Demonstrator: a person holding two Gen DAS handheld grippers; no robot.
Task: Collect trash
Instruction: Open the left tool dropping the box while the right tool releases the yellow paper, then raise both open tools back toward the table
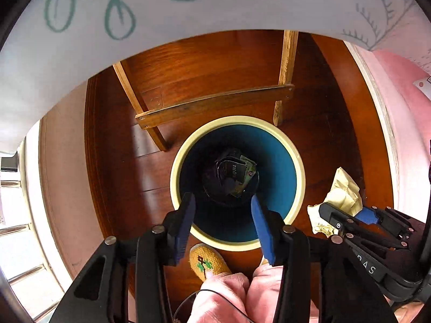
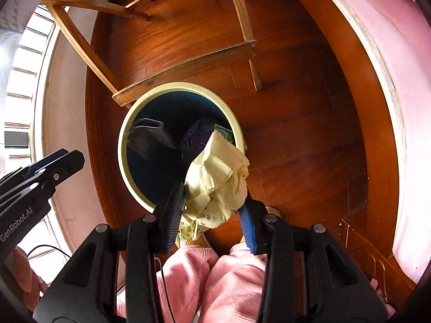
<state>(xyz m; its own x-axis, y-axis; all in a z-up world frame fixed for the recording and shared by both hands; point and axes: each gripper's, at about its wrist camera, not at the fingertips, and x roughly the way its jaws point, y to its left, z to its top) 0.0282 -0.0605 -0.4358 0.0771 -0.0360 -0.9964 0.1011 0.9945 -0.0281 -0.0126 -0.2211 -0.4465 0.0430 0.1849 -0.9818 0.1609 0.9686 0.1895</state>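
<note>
A: Here, the left gripper [image 1: 222, 210] points straight down over the waste bin [image 1: 296, 161]; why are its fingers apart and empty?
B: Judged, its load already lies among the wrappers [image 1: 237, 175] at the bin's bottom.
A: And the right gripper [image 2: 212, 210]?
B: Fingers clamped on crumpled yellow paper [image 2: 218, 177], steeply downward, hanging over the bin's near rim, probably awaiting release.

Your left gripper [image 1: 222, 207] hangs over the bin [image 1: 300, 172] on the floor [image 1: 323, 140], wrappers [image 1: 237, 175] lying in its bottom, with chair legs [image 1: 212, 107] behind it and your right gripper [image 2: 212, 207] holding crumpled paper [image 2: 218, 172] above its right rim.
</note>
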